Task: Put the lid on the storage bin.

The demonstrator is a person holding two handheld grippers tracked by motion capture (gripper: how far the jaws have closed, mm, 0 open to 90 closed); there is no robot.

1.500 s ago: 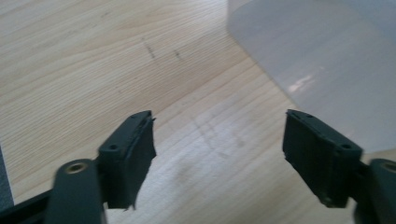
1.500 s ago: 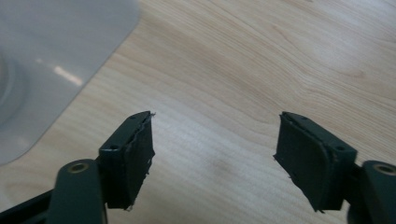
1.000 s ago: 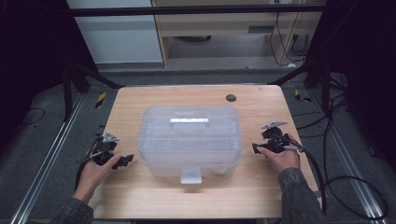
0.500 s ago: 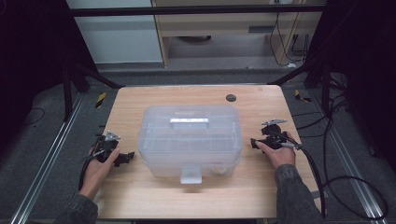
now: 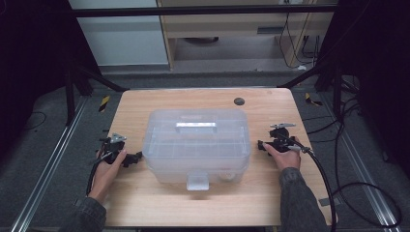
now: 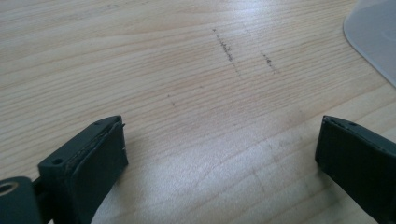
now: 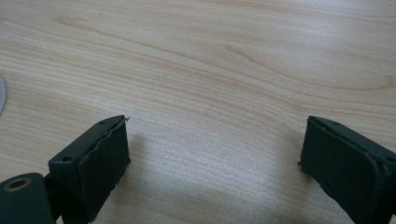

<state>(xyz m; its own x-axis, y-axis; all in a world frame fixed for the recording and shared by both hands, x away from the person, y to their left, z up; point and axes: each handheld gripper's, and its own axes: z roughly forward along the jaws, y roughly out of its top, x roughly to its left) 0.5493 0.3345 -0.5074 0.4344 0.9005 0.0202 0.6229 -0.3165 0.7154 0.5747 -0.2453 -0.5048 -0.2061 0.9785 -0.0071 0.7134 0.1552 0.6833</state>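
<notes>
Wooden tabletop (image 5: pixel 159 203) carries a clear plastic storage box (image 5: pixel 197 145). Left gripper (image 5: pixel 137 157) at nine o'clock and right gripper (image 5: pixel 261 145) at three gape empty; approach both sides evenly.

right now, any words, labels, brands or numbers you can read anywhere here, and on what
None can be read.
Clear plastic box: a pale strip on its lid may be a label or handle; too blurred to tell.
Wooden table: dark specks, only marks, no writing.
Floor, two yellow and black striped pieces: a pattern, no text.
</notes>
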